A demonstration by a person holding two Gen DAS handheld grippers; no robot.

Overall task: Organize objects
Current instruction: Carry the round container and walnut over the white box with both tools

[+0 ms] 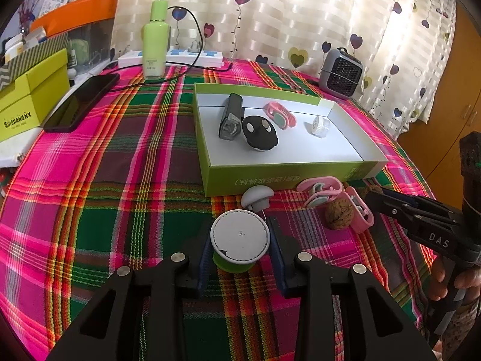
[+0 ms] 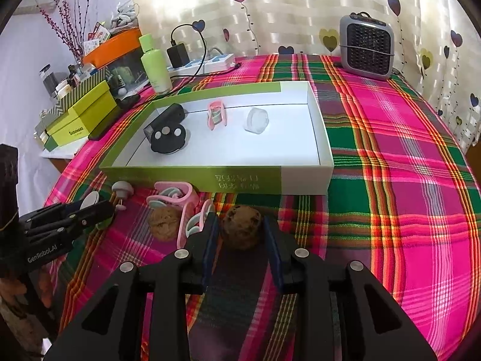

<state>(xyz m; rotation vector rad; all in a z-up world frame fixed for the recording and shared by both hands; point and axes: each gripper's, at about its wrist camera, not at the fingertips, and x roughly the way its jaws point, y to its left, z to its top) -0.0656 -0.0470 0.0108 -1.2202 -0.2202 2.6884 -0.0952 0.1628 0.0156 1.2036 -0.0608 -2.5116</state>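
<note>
While the left gripper (image 1: 240,258) brackets a round white-topped green container (image 1: 239,240), jaws apart at its sides, the right gripper (image 2: 242,240) straddles a walnut (image 2: 241,231), likewise unclosed. Both objects sit on the table (image 2: 405,180) near the front wall of the green-edged tray (image 2: 192,177), with pink clips (image 2: 180,198) and a second walnut (image 2: 163,224) crowded between them. Bare plaid cloth stretches right of the tray.
</note>
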